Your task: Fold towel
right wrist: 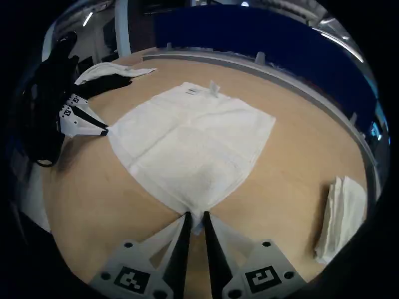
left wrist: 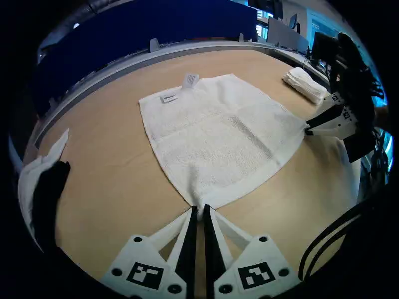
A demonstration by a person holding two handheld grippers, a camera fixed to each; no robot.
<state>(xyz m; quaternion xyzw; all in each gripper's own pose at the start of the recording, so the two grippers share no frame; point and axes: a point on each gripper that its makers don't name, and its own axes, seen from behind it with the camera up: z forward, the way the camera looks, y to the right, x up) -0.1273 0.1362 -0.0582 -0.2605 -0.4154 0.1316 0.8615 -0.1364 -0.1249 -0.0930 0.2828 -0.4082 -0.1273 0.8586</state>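
In the left gripper view, the left gripper (left wrist: 199, 210) has its jaws closed on the nearest corner of the white towel (left wrist: 219, 134), with a pinch of cloth showing between them. In the right gripper view, the right gripper (right wrist: 195, 217) likewise has its jaws clamped on the corner closest to it. The two held corners are neighbours, so the edge running between them is the near edge. From both jaws the towel lies straight ahead, spread flat on the wooden tabletop (left wrist: 109, 164) and not yet folded. Its opposite edge, carrying the small labels (left wrist: 168, 97), lies far from both grippers, and neither looks clearly nearer. The fold likely means lifting the held edge and carrying it forward onto that labelled edge. Farther off to the right rests a folded towel (left wrist: 304, 84).
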